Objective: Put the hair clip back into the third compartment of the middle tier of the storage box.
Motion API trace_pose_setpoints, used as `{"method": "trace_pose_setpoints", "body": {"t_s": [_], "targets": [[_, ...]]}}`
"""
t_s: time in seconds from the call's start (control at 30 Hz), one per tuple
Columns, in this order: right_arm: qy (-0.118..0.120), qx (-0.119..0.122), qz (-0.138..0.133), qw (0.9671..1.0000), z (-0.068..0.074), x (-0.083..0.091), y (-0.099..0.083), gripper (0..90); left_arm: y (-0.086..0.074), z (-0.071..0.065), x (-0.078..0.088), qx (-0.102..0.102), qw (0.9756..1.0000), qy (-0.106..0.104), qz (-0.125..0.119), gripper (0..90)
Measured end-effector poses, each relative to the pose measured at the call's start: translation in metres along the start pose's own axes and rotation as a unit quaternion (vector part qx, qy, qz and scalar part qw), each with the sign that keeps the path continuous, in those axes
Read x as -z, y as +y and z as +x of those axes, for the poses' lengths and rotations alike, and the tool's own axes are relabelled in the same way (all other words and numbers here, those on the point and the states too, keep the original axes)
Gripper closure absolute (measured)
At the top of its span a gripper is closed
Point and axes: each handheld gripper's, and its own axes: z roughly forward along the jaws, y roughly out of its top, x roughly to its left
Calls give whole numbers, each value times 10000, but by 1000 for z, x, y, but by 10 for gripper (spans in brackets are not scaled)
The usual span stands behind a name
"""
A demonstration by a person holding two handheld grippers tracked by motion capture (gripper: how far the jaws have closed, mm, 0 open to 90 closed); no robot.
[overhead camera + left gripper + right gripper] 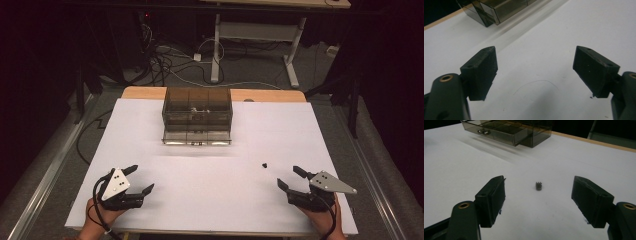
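Note:
A smoky clear plastic drawer box (pixel 197 111) stands at the far middle of the white table (pixel 215 170), its bottom drawer (pixel 196 137) pulled out toward me. A tiny dark toothed part (pixel 264 164) lies on the table right of centre; the right gripper view has this small part (pixel 538 185) just ahead, between the lines of the jaws. My right gripper (pixel 292 177) rests near the front right, open and empty, a short way behind the part. My left gripper (pixel 140 179) sits at the front left, open, nothing between its pads (pixel 482 72). The drawer box corner (pixel 489 12) appears far ahead.
The table's wooden far edge (pixel 260 94) runs behind the box. Beyond it are a desk frame (pixel 255 35) and a tangle of cables (pixel 165 62) on the floor. A faint thin curved line (pixel 536 85) marks the white surface by the left gripper.

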Motion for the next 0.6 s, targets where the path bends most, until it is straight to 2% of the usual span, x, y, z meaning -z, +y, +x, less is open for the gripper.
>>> {"method": "trace_pose_setpoints", "body": {"t_s": [0.1, 0.2, 0.27, 0.3, 0.43, 0.47, 0.5, 0.53, 0.6], "targets": [[-3, 68, 68, 10000, 0, -2, -2, 276, 1, 0, -1, 5, 10000, -51, -41, 188], [-41, 108, 141, 9998, 0, -3, -2, 277, 0, -2, 1, -105, 9999, -2, -81, 195], [-77, 192, 190, 9996, 0, -5, -1, 292, -1, -3, 2, -183, 9997, 93, -129, 200], [-173, 300, 292, 9990, 0, -7, 1, 306, -2, -3, 3, -190, 9996, 137, -139, 200], [-189, 143, 460, 9987, -6, -15, 0, 330, -4, -3, 6, -158, 9995, 199, -173, 201], [-135, 0, 578, 9982, -9, -19, 1, 348, -5, -4, 6, -96, 9997, 162, -125, 202], [-135, 0, 578, 9982, -9, -19, 1, 348, -5, -3, 5, -145, 9996, 179, -149, 202], [-98, -12, 686, 9976, -11, -25, 3, 371, -5, -3, 5, -139, 9997, 164, -146, 211], [-97, -9, 749, 9971, -11, -29, 3, 381, -5, -3, 4, -61, 9998, 150, -72, 211]]}}
